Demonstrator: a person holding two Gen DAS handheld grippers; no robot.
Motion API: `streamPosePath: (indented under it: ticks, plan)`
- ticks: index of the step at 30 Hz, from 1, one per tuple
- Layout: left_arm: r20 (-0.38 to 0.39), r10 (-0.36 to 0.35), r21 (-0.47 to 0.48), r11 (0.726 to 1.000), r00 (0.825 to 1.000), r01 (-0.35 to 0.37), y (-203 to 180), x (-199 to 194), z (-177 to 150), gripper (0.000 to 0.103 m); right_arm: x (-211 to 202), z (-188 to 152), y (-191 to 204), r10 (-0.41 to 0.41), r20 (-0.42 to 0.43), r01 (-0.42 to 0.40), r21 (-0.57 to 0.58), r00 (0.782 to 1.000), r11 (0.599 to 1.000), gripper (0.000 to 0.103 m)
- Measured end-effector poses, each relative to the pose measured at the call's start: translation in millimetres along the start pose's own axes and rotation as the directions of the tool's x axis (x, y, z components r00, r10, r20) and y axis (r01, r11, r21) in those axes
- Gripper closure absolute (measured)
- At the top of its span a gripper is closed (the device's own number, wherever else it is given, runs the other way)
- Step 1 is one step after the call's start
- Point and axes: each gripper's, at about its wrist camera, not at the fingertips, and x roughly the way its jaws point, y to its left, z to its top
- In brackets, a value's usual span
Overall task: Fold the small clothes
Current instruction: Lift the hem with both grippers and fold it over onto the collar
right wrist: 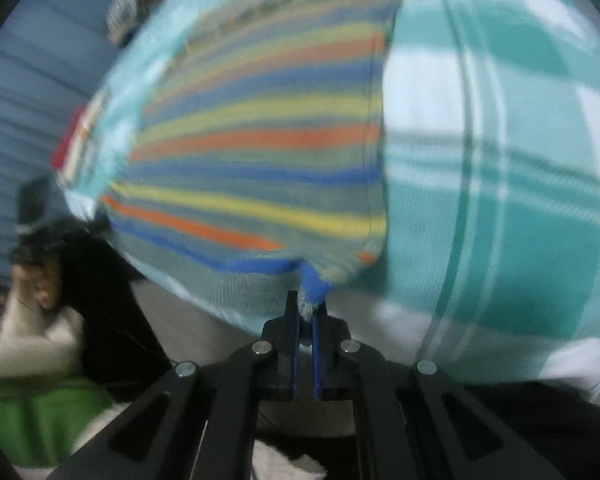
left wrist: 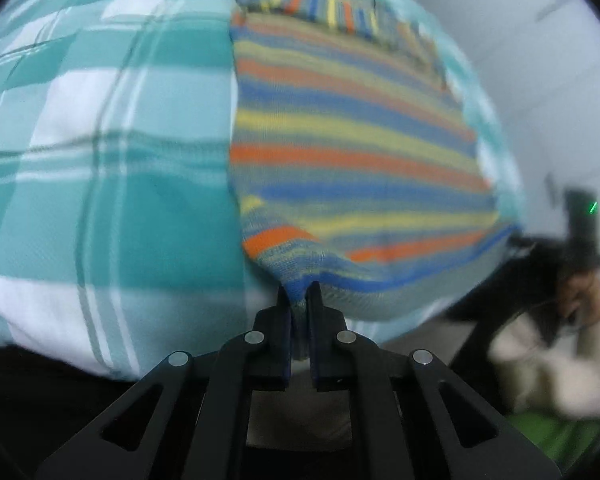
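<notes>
Striped garment (left wrist: 352, 152): flat on teal-checked bedding (left wrist: 100, 160), long axis running away from both tools. Left tool (left wrist: 299, 300) and right tool (right wrist: 306, 308) each clamped on a near-edge corner; far waistband lies straight ahead.

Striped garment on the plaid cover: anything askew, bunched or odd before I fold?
Nothing stands out. The striped garment lies flat on the plaid cover; the left gripper and right gripper each pinch a near corner. Motion blur hides fine wrinkles.
</notes>
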Motion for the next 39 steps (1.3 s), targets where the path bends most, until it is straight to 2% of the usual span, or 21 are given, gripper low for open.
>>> streamPosePath:
  ticks: [3,7,10,13,18,22,24,25,26,27,28,29,30,31,32,33,35,37,39]
  plan:
    - [0.067,-0.040,-0.023,0.999,0.997,0.042,2,-13,32,0.099,-21,20,-4,0.040,0.088,-0.042,0.024,0.995,0.999,0.098]
    - [0.161,-0.030,-0.002,1.000,0.986,0.031,3,-24,86,0.099,-39,60,-13,0.030,0.203,-0.037,0.031,0.979,0.999,0.098]
    - [0.215,-0.015,-0.009,1.000,0.976,0.017,11,-26,133,0.099,-52,102,-20,0.020,0.291,-0.033,0.039,0.957,0.999,0.098]
    - [0.251,-0.015,-0.061,0.998,0.968,0.031,26,-16,187,0.099,-57,154,-26,-0.002,0.352,-0.011,0.035,0.936,0.999,0.098]
    - [0.258,-0.002,-0.135,0.990,0.966,0.038,44,20,269,0.099,-42,237,-52,0.008,0.372,-0.041,0.082,0.928,0.996,0.098]
    - [0.232,0.017,-0.172,0.985,0.973,0.024,56,50,313,0.099,-18,291,-77,-0.013,0.359,-0.039,0.138,0.933,0.990,0.098]
    - [0.234,0.029,-0.186,0.982,0.972,0.015,61,67,338,0.098,-3,318,-97,-0.001,0.358,-0.072,0.189,0.934,0.979,0.098]
    - [0.243,0.031,-0.198,0.980,0.970,0.018,64,70,345,0.095,1,327,-104,0.009,0.363,-0.088,0.203,0.932,0.975,0.098]
    - [0.276,0.037,-0.224,0.974,0.960,0.027,71,75,360,0.094,8,341,-115,0.031,0.389,-0.126,0.221,0.921,0.967,0.098]
    - [0.308,0.074,-0.267,0.964,0.948,0.012,80,76,371,0.089,10,346,-122,0.053,0.418,-0.160,0.225,0.907,0.961,0.096]
    - [0.331,0.103,-0.315,0.949,0.938,0.007,88,75,376,0.078,13,353,-131,0.077,0.467,-0.202,0.226,0.881,0.953,0.093]
    - [0.364,0.113,-0.377,0.925,0.924,0.036,100,71,378,0.073,11,356,-139,0.050,0.532,-0.213,0.249,0.845,0.945,0.086]
    - [0.389,0.102,-0.404,0.912,0.916,0.070,108,66,375,0.068,7,354,-142,0.017,0.575,-0.210,0.271,0.818,0.939,0.067]
    - [0.407,0.092,-0.416,0.904,0.909,0.095,113,59,370,0.067,3,351,-143,0.002,0.606,-0.210,0.274,0.796,0.939,0.063]
    - [0.408,0.084,-0.399,0.912,0.909,0.095,115,53,363,0.067,-3,347,-139,-0.002,0.625,-0.200,0.252,0.780,0.947,0.063]
    - [0.401,0.089,-0.368,0.927,0.912,0.071,113,47,357,0.067,-8,344,-133,-0.007,0.624,-0.173,0.228,0.782,0.958,0.063]
    - [0.382,0.115,-0.301,0.953,0.917,0.007,106,36,343,0.066,-17,336,-115,-0.018,0.600,-0.092,0.152,0.800,0.984,0.063]
    - [0.359,0.125,-0.258,0.966,0.925,-0.031,99,30,327,0.054,-21,324,-94,-0.040,0.571,-0.007,0.079,0.820,0.997,0.063]
    - [0.331,0.118,-0.211,0.976,0.936,-0.049,90,28,305,0.053,-20,310,-82,-0.061,0.533,0.045,0.044,0.844,0.998,0.063]
